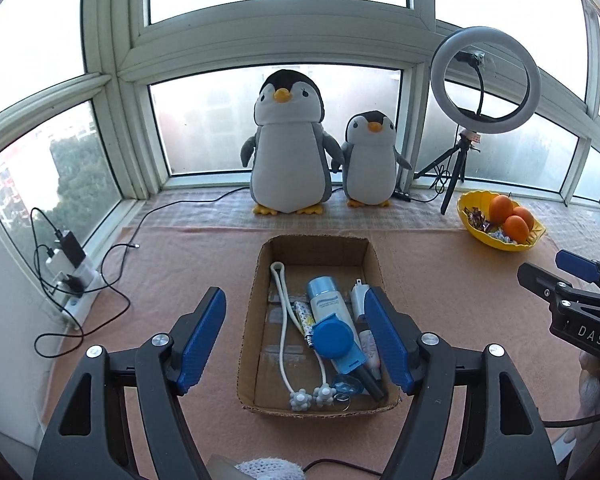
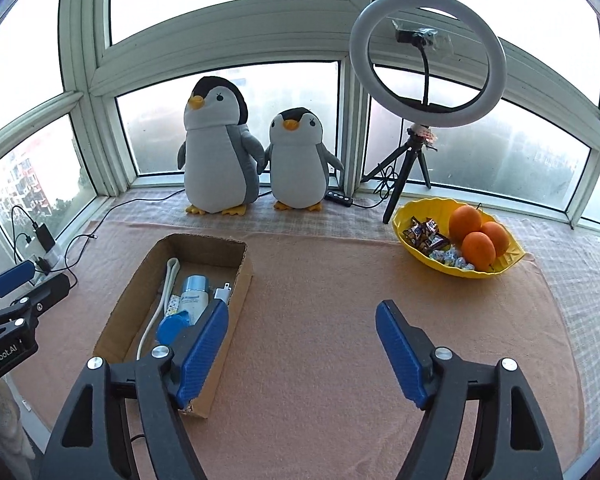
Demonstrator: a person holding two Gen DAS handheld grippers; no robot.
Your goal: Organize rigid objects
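A bay window with pale green frames is standing behind a ledge covered with a pink towel (image 2: 320, 320). Two plush penguins, a big one (image 1: 288, 148) and a small one (image 1: 370, 160), are sitting at the glass, and a ring light (image 2: 428, 64) on a small tripod is standing to their right. A yellow bowl (image 2: 420, 216) is holding three oranges (image 2: 478, 236) and wrapped sweets.

An open cardboard box (image 1: 316, 246) is lying on the towel in front of the penguins. Inside it are lying a white strap with small flower-shaped beads (image 1: 284, 320), a light blue bottle (image 1: 324, 300), a round blue cap (image 1: 332, 340), a small patterned tube (image 1: 304, 316) and a white plug (image 1: 358, 294). The print on the bottle is too small to read.

The left gripper (image 1: 296, 340) is hanging over the box with its blue pads well apart and nothing between them. The right gripper (image 2: 300, 348) is standing over the bare towel just right of the box, also wide apart and holding nothing. On its side, in the left wrist view, the letters "DAS" are showing; in the right wrist view the left gripper is carrying the words "GenRobot.AI".

At the left a power strip (image 1: 80, 276) with chargers and black cables is lying by the window.
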